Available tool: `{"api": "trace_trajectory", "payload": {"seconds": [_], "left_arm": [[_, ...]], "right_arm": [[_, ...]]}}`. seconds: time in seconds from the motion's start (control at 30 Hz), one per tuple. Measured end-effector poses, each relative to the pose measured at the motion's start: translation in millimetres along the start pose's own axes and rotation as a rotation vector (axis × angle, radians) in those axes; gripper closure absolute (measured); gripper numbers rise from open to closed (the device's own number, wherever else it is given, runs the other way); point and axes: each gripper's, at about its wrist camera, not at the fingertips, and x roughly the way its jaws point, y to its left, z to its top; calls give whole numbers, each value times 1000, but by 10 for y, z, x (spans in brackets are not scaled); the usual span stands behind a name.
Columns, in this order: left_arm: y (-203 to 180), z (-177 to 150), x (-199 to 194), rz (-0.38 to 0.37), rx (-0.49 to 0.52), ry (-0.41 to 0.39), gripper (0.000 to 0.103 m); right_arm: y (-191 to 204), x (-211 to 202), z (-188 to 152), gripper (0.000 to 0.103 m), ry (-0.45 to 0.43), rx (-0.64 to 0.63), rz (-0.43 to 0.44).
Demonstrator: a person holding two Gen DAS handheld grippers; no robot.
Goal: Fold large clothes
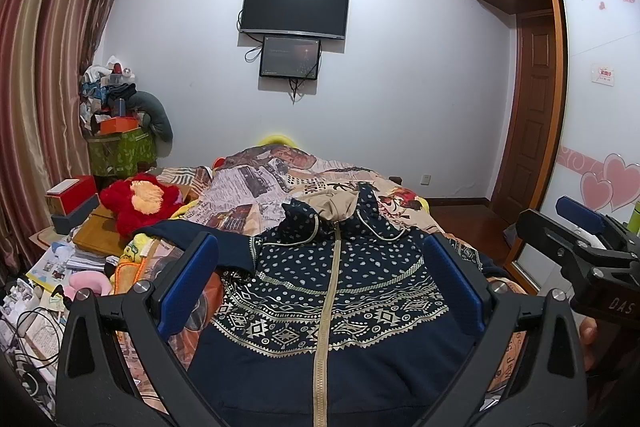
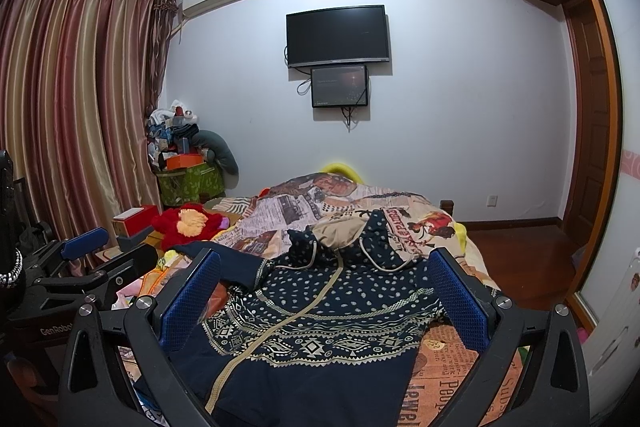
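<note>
A navy hooded jacket with beige patterns and a beige zipper lies front up on the bed's printed quilt. Its beige-lined hood points toward the far wall, and one sleeve stretches out to the left. My left gripper hovers open over the jacket's chest, nothing between its blue pads. My right gripper is open too, above the same jacket and a little further right. Each gripper shows at the edge of the other's view: left gripper, right gripper.
A red plush toy lies at the bed's left, beside boxes, books and cables. Striped curtains hang at the left. A wardrobe with a sliding door stands at the right over wooden floor. A TV hangs on the far wall.
</note>
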Motion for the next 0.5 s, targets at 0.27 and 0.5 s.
{"api": "trace_trajectory", "payload": {"seconds": [0.27, 0.5], "left_arm": [[34, 26, 71, 2, 1, 13, 0], [216, 102, 385, 75, 17, 39, 0]], "right_arm": [[13, 101, -50, 0, 19, 8, 0], [-51, 430, 6, 0, 38, -3, -9]]}}
